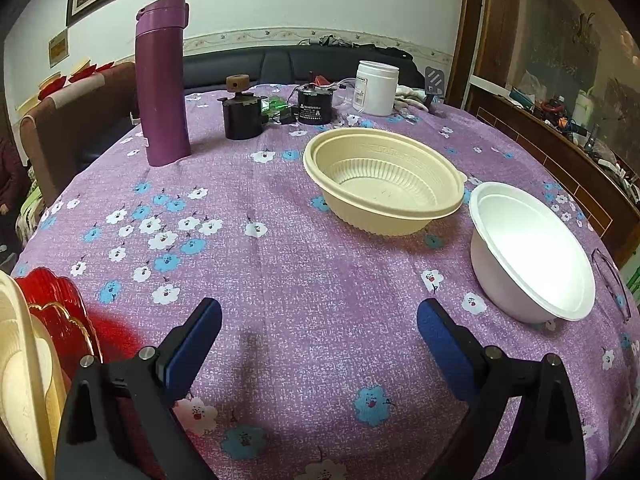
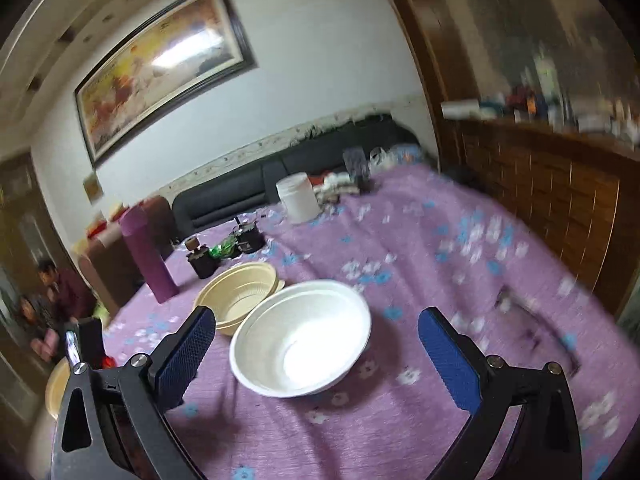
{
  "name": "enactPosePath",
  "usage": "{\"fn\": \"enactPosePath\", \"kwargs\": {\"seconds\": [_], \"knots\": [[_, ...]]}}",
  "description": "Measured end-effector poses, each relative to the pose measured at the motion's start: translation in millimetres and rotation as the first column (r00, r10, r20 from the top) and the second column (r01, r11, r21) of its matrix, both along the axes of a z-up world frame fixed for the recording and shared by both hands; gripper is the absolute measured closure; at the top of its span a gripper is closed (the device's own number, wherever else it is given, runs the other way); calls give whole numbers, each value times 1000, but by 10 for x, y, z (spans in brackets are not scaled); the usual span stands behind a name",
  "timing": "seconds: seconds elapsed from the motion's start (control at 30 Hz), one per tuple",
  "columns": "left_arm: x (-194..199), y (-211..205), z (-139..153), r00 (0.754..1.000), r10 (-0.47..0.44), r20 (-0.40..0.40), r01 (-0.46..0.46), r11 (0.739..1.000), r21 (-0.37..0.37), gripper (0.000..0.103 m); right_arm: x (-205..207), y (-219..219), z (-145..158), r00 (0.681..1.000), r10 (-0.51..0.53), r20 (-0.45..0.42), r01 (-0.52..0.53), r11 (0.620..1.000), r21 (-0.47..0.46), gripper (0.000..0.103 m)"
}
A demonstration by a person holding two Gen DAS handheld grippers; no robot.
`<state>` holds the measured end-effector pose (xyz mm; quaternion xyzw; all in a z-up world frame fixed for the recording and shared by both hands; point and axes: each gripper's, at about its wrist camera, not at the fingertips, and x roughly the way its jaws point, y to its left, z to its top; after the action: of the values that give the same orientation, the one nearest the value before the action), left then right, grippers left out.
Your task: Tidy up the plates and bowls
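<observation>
On a round table covered with a purple cloth printed with white and blue flowers [image 1: 280, 240], a ribbed cream plastic bowl [image 1: 384, 184] sits near the middle, and a smooth white plastic bowl [image 1: 528, 252] stands just beside it toward the table's right edge; from the left wrist camera a narrow strip of cloth shows between them, while from the right wrist camera the white bowl [image 2: 302, 338] overlaps the cream one [image 2: 240, 292], so whether their rims touch cannot be told. The left gripper [image 1: 320, 332] hangs over bare cloth with its blue-padded fingers [image 1: 196, 348] spread wide and nothing between them. The right gripper [image 2: 316, 344] is likewise spread to its full width, its pads clear of the white bowl, which rests on the cloth in front of and between the fingers (the right-hand view is smeared by blur toward its right side). At the left edge of the left wrist view lie a red scalloped plate with a gold rim [image 1: 60, 312] and part of a cream ribbed dish [image 1: 20, 380] overlapping it. Farther back stand a tall purple flask [image 1: 162, 80], a white plastic jar [image 1: 376, 88] and two small dark cylindrical objects [image 1: 276, 114].
</observation>
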<state>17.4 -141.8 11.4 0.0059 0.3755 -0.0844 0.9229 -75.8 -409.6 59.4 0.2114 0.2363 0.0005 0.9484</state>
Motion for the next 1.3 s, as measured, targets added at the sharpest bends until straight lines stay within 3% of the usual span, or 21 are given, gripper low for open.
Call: {"fn": "enactPosePath", "kwargs": {"seconds": [0.07, 0.23, 0.4, 0.57, 0.67, 0.7, 0.83, 0.9, 0.93, 1.0, 1.1, 1.2, 1.3], "knots": [[-6, -4, 4, 1000, 0, 2, 0, 1000, 2, 4, 58, -67, -87, 999, 10, -41, -8, 999, 48, 0], [-14, -12, 3, 1000, 3, 4, -3, 1000, 8, 4, 37, -55, -120, 997, -60, -49, 58, 997, -50, 0], [-25, -33, 10, 1000, -8, 8, 8, 1000, 10, 4, 73, -154, -205, 993, -86, -79, 85, 996, -16, 0], [-69, -158, 25, 997, -63, -41, 64, 997, 34, 4, 197, -344, -261, 978, -96, -185, 96, 995, -11, 0], [-72, -230, 108, 991, -94, -98, 95, 996, -3, 6, 219, -535, -235, 974, -65, -216, 77, 996, 49, 1], [-67, -256, 157, 987, -116, -110, 113, 993, -30, 9, 239, -592, -221, 973, -46, -227, 63, 996, 67, 2], [32, -427, 321, 966, -194, -173, 178, 978, -104, 41, 343, -742, -214, 965, -13, -263, 41, 994, 102, 8], [135, -529, 351, 949, -230, -217, 202, 969, -143, 42, 428, -756, -226, 959, 36, -282, -1, 992, 123, 30], [173, -567, 357, 944, -242, -226, 210, 965, -154, 42, 465, -738, -228, 955, 55, -290, -20, 992, 123, 34], [274, -671, 369, 939, -247, -240, 216, 965, -148, 44, 544, -712, -241, 951, 93, -295, -51, 988, 147, 36], [363, -791, 372, 928, -268, -258, 232, 959, -164, 61, 662, -652, -266, 943, 153, -295, -102, 978, 182, 36], [458, -851, 326, 920, -271, -283, 223, 956, -190, 67, 785, -617, -306, 934, 169, -315, -117, 977, 178, 38], [502, -889, 257, 913, -280, -297, 228, 953, -200, 74, 897, -598, -380, 921, 193, -337, -133, 972, 195, 57]]}}
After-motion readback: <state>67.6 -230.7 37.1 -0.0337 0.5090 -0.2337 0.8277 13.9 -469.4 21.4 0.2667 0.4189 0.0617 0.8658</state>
